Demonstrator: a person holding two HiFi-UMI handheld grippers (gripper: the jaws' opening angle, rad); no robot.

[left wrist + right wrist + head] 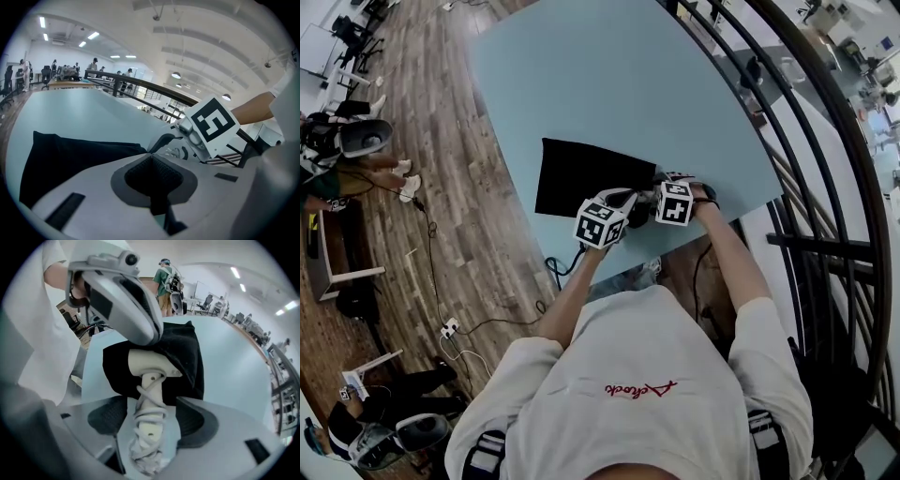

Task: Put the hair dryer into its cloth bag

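- Lying on the pale blue counter (609, 84), the white hair dryer (150, 376) has its head tucked under the mouth of the black cloth bag (187, 357). Its handle sticks out towards the person.
- A grey cord is wound round that handle in several loops.
- The bag lies flat on the near part of the counter, with its far end stretched away from the person. The cloth at the mouth is raised over the dryer's head.
- The right hand-held gripper (150, 427) points steeply down with its jaws spread wide. The corded handle stands between them, with a gap on either side, so the pads are not gripping it.
- The left hand-held gripper (151, 157) has its jaws pressed together, with the tip at the bag's raised rim above the dryer's head. It seems to pinch that rim, though the cloth between the pads is hard to make out.
- The two hand-held grippers sit close beside each other at the bag's near corner.
- A dark curved railing runs past the counter's far side.
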